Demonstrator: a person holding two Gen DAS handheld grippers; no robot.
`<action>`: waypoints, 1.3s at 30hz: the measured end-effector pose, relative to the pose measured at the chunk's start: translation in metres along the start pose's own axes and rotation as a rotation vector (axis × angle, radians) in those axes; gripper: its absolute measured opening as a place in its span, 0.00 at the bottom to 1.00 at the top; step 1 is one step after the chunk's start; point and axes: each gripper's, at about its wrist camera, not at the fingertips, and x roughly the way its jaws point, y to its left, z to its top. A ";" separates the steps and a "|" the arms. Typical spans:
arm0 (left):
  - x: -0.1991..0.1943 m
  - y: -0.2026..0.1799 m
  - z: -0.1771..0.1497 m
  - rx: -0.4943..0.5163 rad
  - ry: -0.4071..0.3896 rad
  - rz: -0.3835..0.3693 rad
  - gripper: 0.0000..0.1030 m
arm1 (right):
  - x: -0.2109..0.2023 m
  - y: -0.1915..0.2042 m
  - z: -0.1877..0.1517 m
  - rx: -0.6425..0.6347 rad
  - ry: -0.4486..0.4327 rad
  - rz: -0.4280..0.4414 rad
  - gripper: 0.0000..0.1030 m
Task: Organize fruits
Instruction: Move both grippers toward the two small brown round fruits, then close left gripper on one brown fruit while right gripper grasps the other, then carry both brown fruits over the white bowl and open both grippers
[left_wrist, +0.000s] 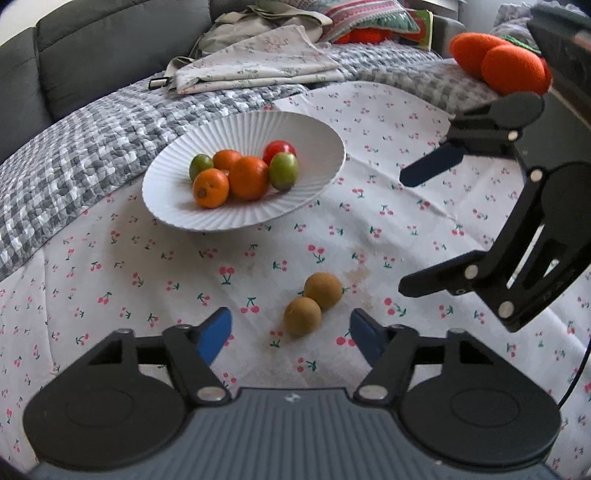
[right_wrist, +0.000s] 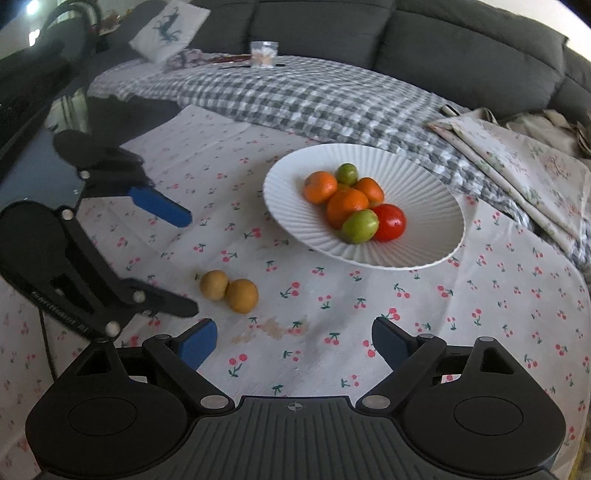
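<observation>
With six fruits already in the white bowl (left_wrist: 166, 206), the two brown fruits (left_wrist: 312, 308) wait touching on the desk (left_wrist: 110, 280) at its 5 o'clock; both left tongs (left_wrist: 290, 330) and right tongs (right_wrist: 293, 341) are released and empty, so next one must close on a brown fruit

Left gripper (left_wrist: 290, 332) fingers apart, nothing between; right gripper (right_wrist: 293, 341) spread wide, empty, tilted downward.

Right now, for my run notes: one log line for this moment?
left gripper: open, empty | right gripper: open, empty | two brown fruits: on cloth, touching | bowl: six fruits
</observation>
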 end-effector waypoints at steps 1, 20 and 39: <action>0.002 0.000 -0.001 0.003 0.003 -0.003 0.60 | 0.001 0.000 0.000 -0.003 -0.002 0.001 0.89; 0.015 0.003 -0.010 0.009 0.003 -0.001 0.22 | 0.015 0.008 -0.002 -0.049 0.026 0.018 0.63; 0.003 0.035 -0.009 -0.132 -0.011 0.025 0.22 | 0.044 0.021 0.006 0.042 0.007 0.081 0.42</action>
